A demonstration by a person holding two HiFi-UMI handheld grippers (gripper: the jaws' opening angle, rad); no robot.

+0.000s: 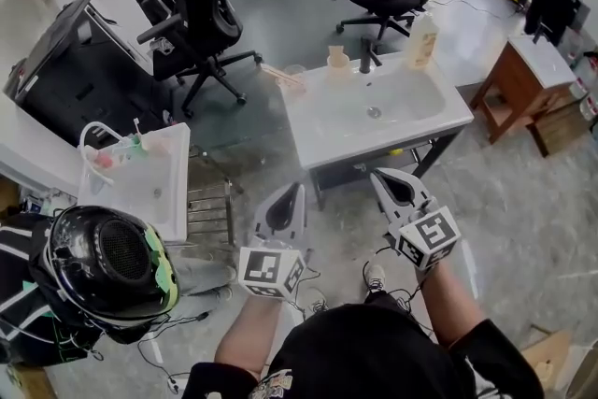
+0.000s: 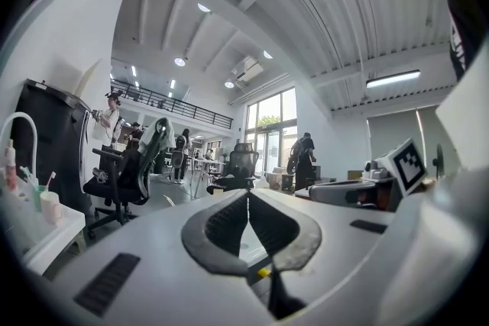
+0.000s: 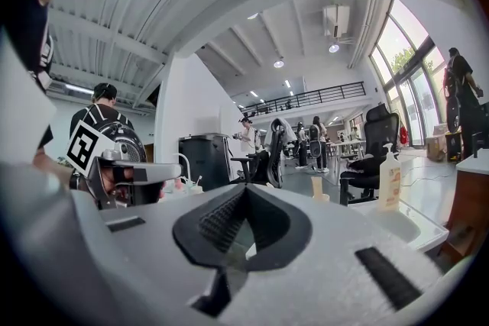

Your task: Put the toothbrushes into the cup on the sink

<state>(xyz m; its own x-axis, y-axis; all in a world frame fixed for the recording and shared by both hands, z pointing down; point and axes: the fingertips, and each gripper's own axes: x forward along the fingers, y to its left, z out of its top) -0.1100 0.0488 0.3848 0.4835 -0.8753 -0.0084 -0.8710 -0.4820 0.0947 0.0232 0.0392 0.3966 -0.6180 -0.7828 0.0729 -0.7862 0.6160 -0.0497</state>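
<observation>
The white sink [image 1: 322, 131] stands ahead of me on a dark frame. A beige cup [image 1: 337, 59] stands on its back rim next to the faucet [image 1: 367, 57], and it also shows in the right gripper view as the cup [image 3: 317, 185]. Thin pale toothbrushes [image 1: 279, 73] lie at the sink's far left corner, too blurred for detail. My left gripper [image 1: 297, 190] and right gripper [image 1: 376, 174] hover side by side short of the sink's near edge. Both are shut with nothing between the jaws, as the left gripper [image 2: 248, 195] and right gripper [image 3: 244, 188] views show.
A soap bottle [image 1: 422, 42] stands at the sink's back right. A second small sink [image 1: 140, 178] with cups is at the left, beside a person in a dark helmet [image 1: 103, 266]. Office chairs [image 1: 201, 23] stand behind; a wooden table [image 1: 523, 75] is at the right.
</observation>
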